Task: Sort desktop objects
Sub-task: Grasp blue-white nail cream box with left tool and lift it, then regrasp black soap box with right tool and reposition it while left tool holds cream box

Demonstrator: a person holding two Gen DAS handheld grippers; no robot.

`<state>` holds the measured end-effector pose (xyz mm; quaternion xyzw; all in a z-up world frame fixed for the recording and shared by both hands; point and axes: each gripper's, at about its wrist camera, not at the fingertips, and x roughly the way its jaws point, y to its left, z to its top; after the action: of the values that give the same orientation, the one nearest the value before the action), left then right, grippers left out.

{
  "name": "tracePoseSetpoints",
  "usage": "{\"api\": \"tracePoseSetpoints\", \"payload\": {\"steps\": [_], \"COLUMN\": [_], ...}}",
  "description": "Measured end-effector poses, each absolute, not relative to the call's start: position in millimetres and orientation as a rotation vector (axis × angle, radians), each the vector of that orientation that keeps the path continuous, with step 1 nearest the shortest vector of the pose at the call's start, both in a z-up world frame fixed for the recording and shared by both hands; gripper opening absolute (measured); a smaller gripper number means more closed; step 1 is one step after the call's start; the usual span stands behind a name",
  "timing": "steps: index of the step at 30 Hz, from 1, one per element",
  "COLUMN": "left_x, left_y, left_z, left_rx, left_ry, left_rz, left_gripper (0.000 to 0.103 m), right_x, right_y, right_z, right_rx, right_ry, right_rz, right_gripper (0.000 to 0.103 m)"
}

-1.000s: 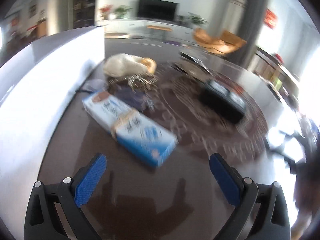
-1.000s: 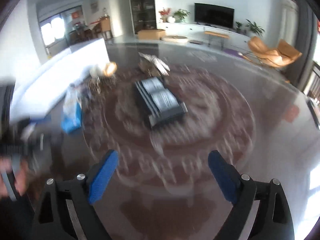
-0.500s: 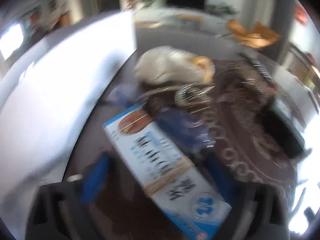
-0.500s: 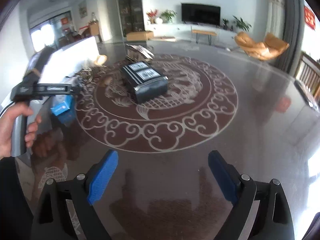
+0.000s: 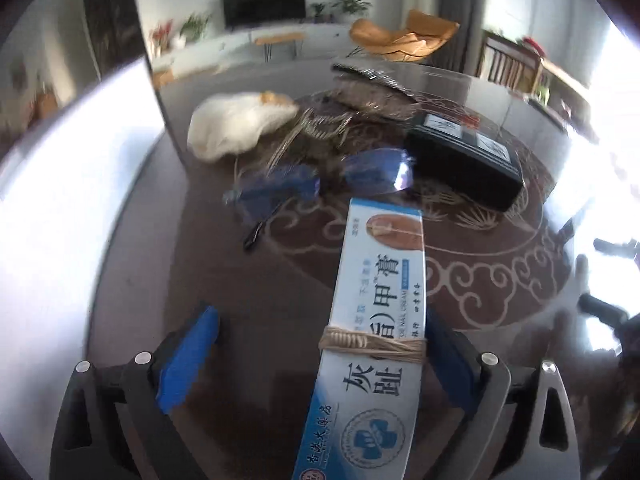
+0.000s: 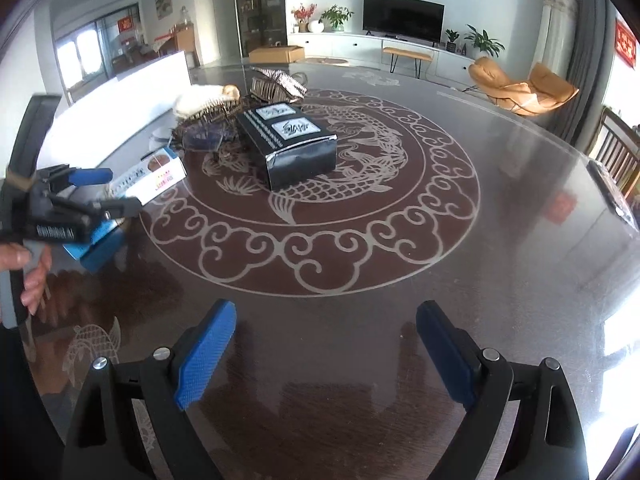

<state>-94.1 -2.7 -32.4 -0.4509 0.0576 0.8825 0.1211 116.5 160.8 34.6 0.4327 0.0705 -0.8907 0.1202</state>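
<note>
A long blue and white carton (image 5: 376, 320), bound with a rubber band, lies between the fingers of my left gripper (image 5: 316, 364), close to the right finger. The jaws stand wide open around it. It also shows in the right wrist view (image 6: 148, 178), with the left gripper (image 6: 96, 192) over it at the table's left. My right gripper (image 6: 322, 354) is open and empty above the dark table (image 6: 500, 240). A black box (image 6: 288, 140) stands in the table's middle. Blue-tinted glasses (image 5: 320, 184) lie beyond the carton.
A white cloth bundle (image 5: 236, 124) and a comb-like wooden piece (image 5: 372, 80) lie at the far side. A white board (image 5: 72, 184) stands along the table's left edge. Chairs (image 6: 524, 88) stand beyond the table.
My left gripper has moved forward over the carton, which now lies between its fingers. My right gripper has steadied and stays open above the table.
</note>
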Motion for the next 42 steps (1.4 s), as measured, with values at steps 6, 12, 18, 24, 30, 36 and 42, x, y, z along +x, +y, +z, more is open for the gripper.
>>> {"api": "tracePoseSetpoints", "payload": {"steps": [6, 12, 18, 24, 30, 36, 42], "left_x": [-95, -93, -93, -96, -103, -103, -105], "left_y": [0, 1, 1, 4, 5, 4, 3], "left_z": [-34, -35, -35, -36, -38, -38, -38], "left_rx": [-1.319, -1.319, -1.318, -1.32, -1.322, -1.322, -1.325], "left_ry": [0.191, 0.193, 0.195, 0.197, 0.196, 0.196, 0.197], "left_rz": [2.574, 2.574, 2.574, 2.574, 2.575, 2.575, 2.576], "left_gripper": [0.1, 0.101, 0.101, 0.101, 0.101, 0.101, 0.102], "right_x": [82, 5, -39, -3, 70, 76, 74], "right_y": [149, 115, 102, 128, 146, 136, 145], "right_z": [43, 51, 34, 36, 36, 35, 33], "right_rx": [1.234, 1.206, 1.272, 1.296, 1.268, 1.288, 1.31], "right_ry": [0.283, 0.419, 0.35, 0.196, 0.164, 0.281, 0.237], "right_rz": [-2.55, -2.388, -2.33, -2.484, -2.608, -2.651, -2.642], "right_gripper": [0.092, 0.095, 0.069, 0.06, 0.063, 0.096, 0.098]}}
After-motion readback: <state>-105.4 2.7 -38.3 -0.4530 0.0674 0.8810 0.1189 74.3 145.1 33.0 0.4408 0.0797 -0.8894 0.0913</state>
